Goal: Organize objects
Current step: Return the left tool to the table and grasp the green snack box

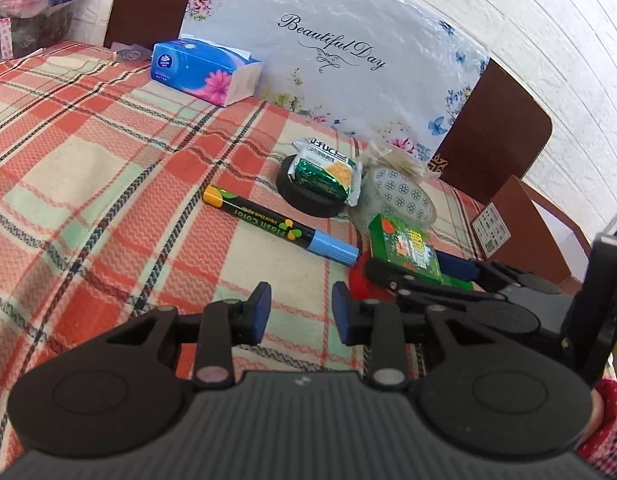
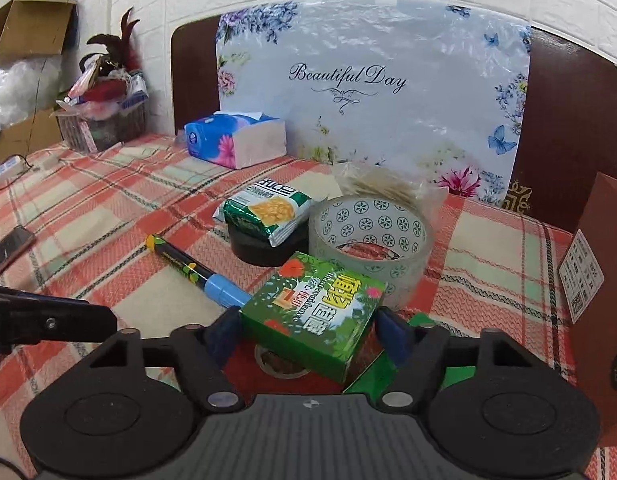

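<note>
My right gripper (image 2: 308, 334) is shut on a green printed box (image 2: 314, 316) and holds it over a red round lid (image 2: 244, 364) and a second green box (image 2: 372, 378). The green box (image 1: 404, 250) and the right gripper (image 1: 424, 276) also show in the left wrist view. My left gripper (image 1: 301, 312) is open and empty above the plaid tablecloth (image 1: 88, 168). A black marker with a blue cap (image 1: 280, 228) lies ahead of it. A green snack packet (image 2: 264, 212) rests on a black tape roll (image 2: 260, 254), next to a clear patterned tape roll (image 2: 368, 240).
A blue tissue box (image 2: 232, 140) stands at the back by a floral "Beautiful Day" board (image 2: 372, 92). A brown carton (image 2: 600, 280) is at the right. A bag of toothpicks (image 2: 382, 188) lies behind the clear tape. A phone (image 2: 6, 252) and a cluttered basket (image 2: 104, 116) are at the left.
</note>
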Available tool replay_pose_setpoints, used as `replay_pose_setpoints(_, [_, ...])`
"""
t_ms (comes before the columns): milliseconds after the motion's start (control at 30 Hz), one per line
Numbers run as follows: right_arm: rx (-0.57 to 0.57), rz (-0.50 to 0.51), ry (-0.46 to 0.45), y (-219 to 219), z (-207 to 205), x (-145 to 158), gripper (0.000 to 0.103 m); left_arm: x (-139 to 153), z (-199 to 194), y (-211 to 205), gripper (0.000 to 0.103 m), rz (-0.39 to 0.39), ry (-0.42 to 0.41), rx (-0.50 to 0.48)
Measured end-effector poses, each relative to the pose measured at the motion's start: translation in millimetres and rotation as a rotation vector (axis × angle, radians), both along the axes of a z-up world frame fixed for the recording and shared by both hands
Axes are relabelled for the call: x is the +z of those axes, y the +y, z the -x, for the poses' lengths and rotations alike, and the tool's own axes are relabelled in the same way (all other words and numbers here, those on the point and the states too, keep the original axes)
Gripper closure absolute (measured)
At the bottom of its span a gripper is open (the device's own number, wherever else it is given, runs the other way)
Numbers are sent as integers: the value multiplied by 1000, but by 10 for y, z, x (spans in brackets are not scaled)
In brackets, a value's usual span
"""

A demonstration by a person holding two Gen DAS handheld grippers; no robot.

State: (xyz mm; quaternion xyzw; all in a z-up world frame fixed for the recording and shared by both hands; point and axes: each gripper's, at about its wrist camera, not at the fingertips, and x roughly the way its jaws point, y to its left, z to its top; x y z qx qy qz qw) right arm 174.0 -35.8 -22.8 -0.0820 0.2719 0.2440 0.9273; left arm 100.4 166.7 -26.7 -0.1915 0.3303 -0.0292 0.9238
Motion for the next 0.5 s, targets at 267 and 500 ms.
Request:
replay_pose_setpoints(267, [25, 33, -20, -619, 819, 72, 40, 74, 10, -362, 67, 32, 7, -156])
replay_pose_setpoints(500, [-244, 30, 27, -1490, 1427, -107, 38, 19, 11, -1225, 66, 33, 67, -402])
